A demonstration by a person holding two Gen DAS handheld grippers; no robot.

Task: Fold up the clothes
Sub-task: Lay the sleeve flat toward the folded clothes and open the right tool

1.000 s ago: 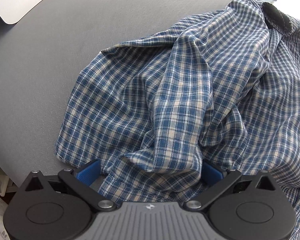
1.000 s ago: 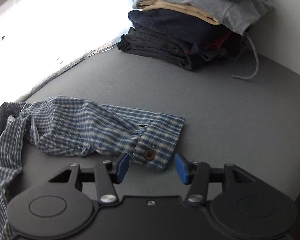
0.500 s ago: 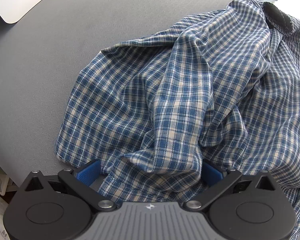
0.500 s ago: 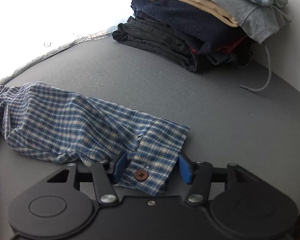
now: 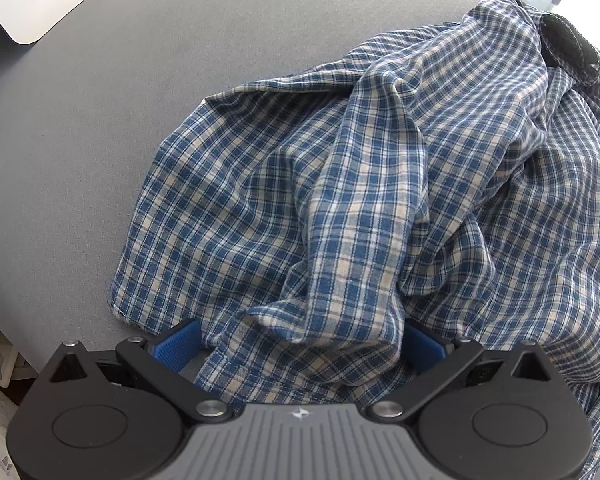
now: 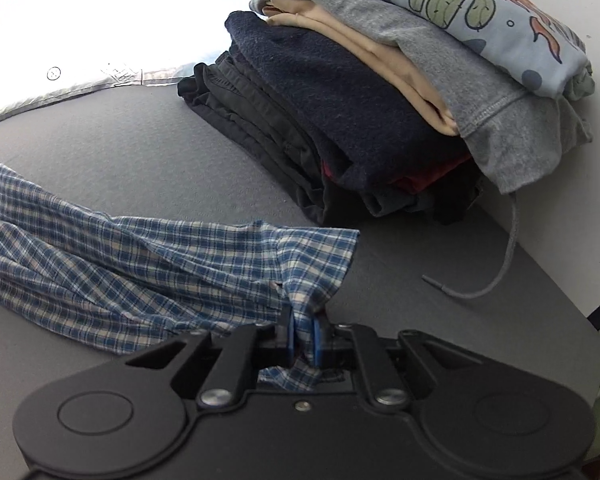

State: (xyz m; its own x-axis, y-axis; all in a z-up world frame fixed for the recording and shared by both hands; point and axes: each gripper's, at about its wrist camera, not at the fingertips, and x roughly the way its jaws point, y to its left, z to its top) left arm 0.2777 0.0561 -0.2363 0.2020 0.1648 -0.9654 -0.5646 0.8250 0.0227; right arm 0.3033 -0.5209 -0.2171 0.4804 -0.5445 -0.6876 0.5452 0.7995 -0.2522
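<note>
Gripping the cuff end of a blue plaid shirt [image 6: 148,264], the right claw [image 6: 300,340] has its two blue pads pinched close together, with a tuck of checked cloth caught between them. The sleeve runs away to the left across the grey desk [image 6: 120,148], flat but rumpled.

Left claw [image 5: 300,344]: jaws spread wide, blue pads standing either side of a raised ridge of the same shirt. Cloth lies between and over them, but nothing is clamped.

State of the shirt, left wrist view: body bunched in a loose heap on the desk, several thick folds crossing one another, one hem edge lying roughly flat to the left. A dark patch near the collar [image 5: 568,48] sits at the far side. No tidy folded shape anywhere; the garment is crumpled and not squared up.

State of other clothes: a stack of folded garments [image 6: 380,92] stands on the desk beyond the cuff, well apart from the shirt. It includes dark items low down, tan and grey layers, and a cactus-print piece on top. A grey drawstring [image 6: 500,256] trails from it onto the desk.

Judgement: a good share of the clothes looks folded and stacked; this shirt remains. It needs spreading flat, sleeves laid in, then folding.
</note>
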